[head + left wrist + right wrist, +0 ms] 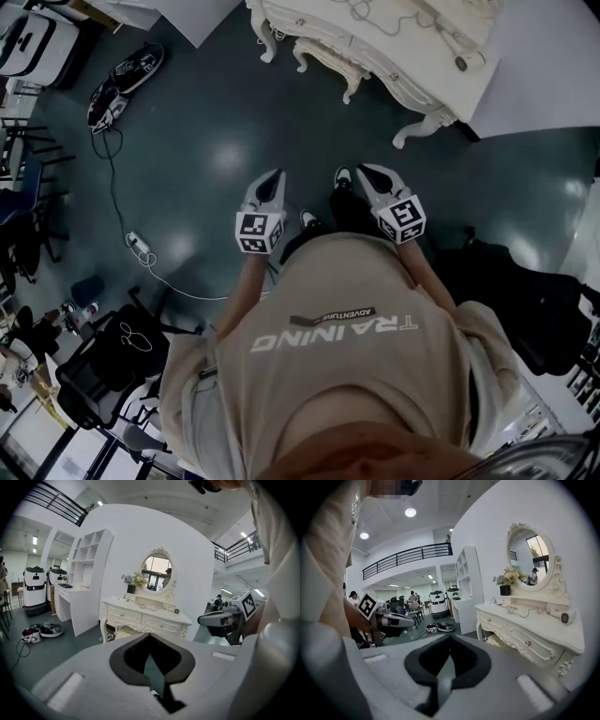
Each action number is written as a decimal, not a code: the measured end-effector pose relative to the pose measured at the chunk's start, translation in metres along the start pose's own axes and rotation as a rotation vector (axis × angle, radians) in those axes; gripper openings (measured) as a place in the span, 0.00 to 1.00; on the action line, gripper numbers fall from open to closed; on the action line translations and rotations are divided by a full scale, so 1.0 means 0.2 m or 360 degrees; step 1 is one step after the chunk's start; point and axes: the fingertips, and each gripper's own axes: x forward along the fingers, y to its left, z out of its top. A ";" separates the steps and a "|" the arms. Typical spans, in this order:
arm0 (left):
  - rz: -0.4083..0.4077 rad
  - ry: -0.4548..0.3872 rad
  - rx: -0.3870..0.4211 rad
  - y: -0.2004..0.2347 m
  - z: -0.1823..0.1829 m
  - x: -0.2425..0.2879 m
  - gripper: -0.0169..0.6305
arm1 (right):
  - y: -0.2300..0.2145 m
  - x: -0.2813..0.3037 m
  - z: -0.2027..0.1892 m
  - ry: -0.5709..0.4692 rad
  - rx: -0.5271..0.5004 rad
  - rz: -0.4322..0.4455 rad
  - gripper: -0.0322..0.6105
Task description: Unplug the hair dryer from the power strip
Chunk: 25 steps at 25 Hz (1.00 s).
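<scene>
A white hair dryer [561, 616] lies on the right end of the cream dressing table [534, 641], its cord [520, 610] trailing along the top; the dryer [459, 62] also shows in the head view, and the dryer [177, 611] is small in the left gripper view. No power strip shows on the table. Both grippers are held in front of the person's body, well short of the table. My left gripper [274, 178] is shut and empty, jaws meeting at the tips [149, 637]. My right gripper [367, 172] is likewise shut with nothing in it [449, 638].
A white power strip [139, 246] with cords lies on the dark floor at the left. Shoes [122, 84] sit further back left. A black chair [112, 366] stands at lower left, a dark bag [525, 300] at right. An oval mirror [157, 573] tops the table.
</scene>
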 end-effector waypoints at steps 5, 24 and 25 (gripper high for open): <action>0.0025 0.0042 -0.0006 0.04 0.10 0.27 0.03 | -0.26 0.23 0.09 -0.0029 0.0001 0.0058 0.06; 0.0235 -0.0063 -0.0203 0.51 0.69 1.17 0.03 | -1.11 0.96 0.47 0.0025 -0.0014 0.0186 0.06; 0.0232 -0.0057 -0.0201 0.56 0.69 1.17 0.03 | -1.10 1.00 0.48 0.0035 -0.0014 0.0192 0.06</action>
